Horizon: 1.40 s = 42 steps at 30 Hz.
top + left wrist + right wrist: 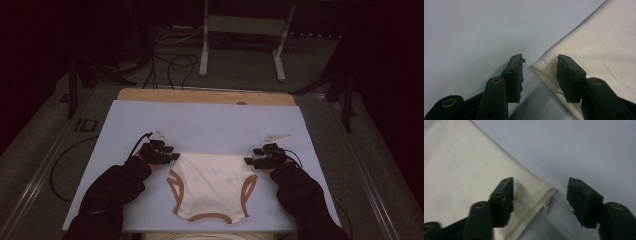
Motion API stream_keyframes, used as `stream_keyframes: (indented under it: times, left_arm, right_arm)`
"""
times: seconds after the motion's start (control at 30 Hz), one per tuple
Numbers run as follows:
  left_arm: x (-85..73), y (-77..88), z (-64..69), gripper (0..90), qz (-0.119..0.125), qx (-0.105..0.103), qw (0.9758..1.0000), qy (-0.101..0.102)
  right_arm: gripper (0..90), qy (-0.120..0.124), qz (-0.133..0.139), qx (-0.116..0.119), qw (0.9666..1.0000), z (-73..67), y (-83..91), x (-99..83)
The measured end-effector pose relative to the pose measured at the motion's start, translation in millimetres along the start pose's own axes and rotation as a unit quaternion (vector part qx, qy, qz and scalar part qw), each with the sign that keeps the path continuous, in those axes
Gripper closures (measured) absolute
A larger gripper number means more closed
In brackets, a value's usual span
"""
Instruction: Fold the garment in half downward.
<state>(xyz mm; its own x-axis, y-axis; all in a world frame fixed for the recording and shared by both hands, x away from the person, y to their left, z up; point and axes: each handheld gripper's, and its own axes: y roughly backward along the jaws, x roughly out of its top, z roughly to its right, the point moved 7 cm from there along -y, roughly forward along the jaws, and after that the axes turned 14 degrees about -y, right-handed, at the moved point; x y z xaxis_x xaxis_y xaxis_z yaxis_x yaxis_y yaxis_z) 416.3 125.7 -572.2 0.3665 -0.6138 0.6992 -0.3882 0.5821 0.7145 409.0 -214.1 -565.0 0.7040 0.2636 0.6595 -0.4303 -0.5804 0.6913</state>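
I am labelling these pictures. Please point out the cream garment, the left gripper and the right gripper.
cream garment [212, 182], high view, on the plain middle of the cloth.
left gripper [540, 66], left gripper view, midway between its two fingertips.
right gripper [540, 186], right gripper view, midway between its two fingertips.

Pale blue mat [210, 120] covers most of the tabletop; bare wood strip [205, 96] shows along its far edge. Beyond the table, grey metal stand [243, 37] w/ two legs on the floor, black cables [172, 67] looped beside it. Dark surroundings otherwise.
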Motion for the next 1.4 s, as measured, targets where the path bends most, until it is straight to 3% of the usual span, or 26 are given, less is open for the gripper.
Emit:
stream_keyframes:
  times: [0.13,0.2,0.3,0.37,0.43,0.53,0.77,1.13,1.4]
  left_arm:
    - [0.4,-0.8,1.5,59.8,0.002,-0.002,1.0000,-0.001]
    - [1.8,-1.3,3.7,62.2,0.001,-0.010,0.9999,0.003]
    - [3.5,-2.4,8.1,64.2,-0.005,-0.013,0.9999,-0.007]
    - [3.7,-2.2,8.1,71.3,-0.010,-0.018,0.9998,-0.003]
    - [4.2,-2.1,9.9,82.9,-0.011,-0.030,0.9995,-0.003]
    - [4.4,-0.8,11.2,86.9,-0.010,-0.029,0.9995,-0.002]
    - [1.5,11.2,6.9,87.3,-0.008,-0.027,0.9996,-0.001]
    - [2.3,17.5,-11.6,87.2,-0.004,-0.008,0.9999,-0.009]
    - [8.8,14.4,-21.3,87.2,0.003,0.000,0.9999,-0.012]
  right_arm:
    - [54.8,0.031,-0.022,-0.014,0.9992,-1.6,-3.6,-5.2]
    - [64.6,0.031,-0.028,-0.017,0.9990,-2.5,-2.7,-5.0]
    - [79.9,0.034,-0.037,-0.011,0.9987,-6.3,-2.6,-5.2]
    - [83.5,0.043,-0.041,-0.013,0.9982,-9.2,-2.5,-5.2]
    - [84.9,0.050,-0.039,-0.017,0.9979,-10.5,-2.0,-4.3]
    - [85.3,0.051,-0.032,-0.017,0.9981,-11.0,0.5,-2.8]
    - [85.5,0.047,-0.009,-0.007,0.9988,-14.1,5.3,5.1]
    - [85.5,0.047,-0.001,-0.002,0.9989,-16.4,-6.6,21.6]
    - [85.5,0.034,0.000,-0.007,0.9994,-5.6,-13.9,33.1]
